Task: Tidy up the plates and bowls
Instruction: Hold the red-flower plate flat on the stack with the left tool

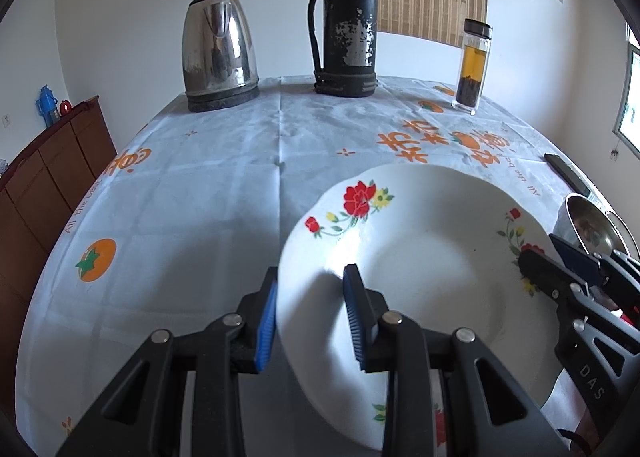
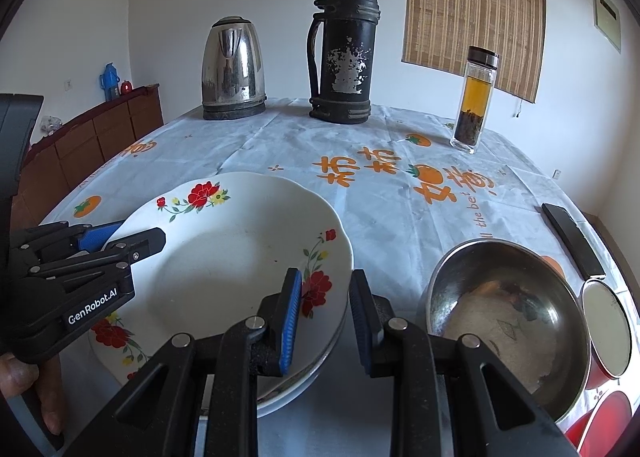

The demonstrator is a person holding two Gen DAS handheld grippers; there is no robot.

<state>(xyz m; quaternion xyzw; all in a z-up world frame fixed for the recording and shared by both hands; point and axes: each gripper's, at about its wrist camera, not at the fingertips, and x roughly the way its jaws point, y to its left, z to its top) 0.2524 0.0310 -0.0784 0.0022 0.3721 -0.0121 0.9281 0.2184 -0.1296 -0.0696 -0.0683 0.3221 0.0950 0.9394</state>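
Observation:
A white deep plate with red flowers (image 1: 420, 257) (image 2: 224, 257) is held over the table between both grippers. My left gripper (image 1: 312, 273) (image 2: 140, 231) is shut on its left rim, one blue pad inside the plate and one outside. On the opposite rim my right gripper (image 2: 327, 275) (image 1: 540, 253) is shut the same way. A second plate rim (image 2: 324, 357) shows just beneath it; whether the two touch I cannot tell. A steel bowl (image 2: 508, 317) (image 1: 588, 221) sits to the right of the plates.
At the back of the table (image 2: 380, 217) stand a steel kettle (image 2: 234, 73), a worn black thermos (image 2: 344, 53) and a glass tea bottle (image 2: 474, 97). A black flat device (image 2: 572, 241) and red containers (image 2: 608, 329) lie at the right edge. A wooden cabinet (image 1: 52, 173) stands left.

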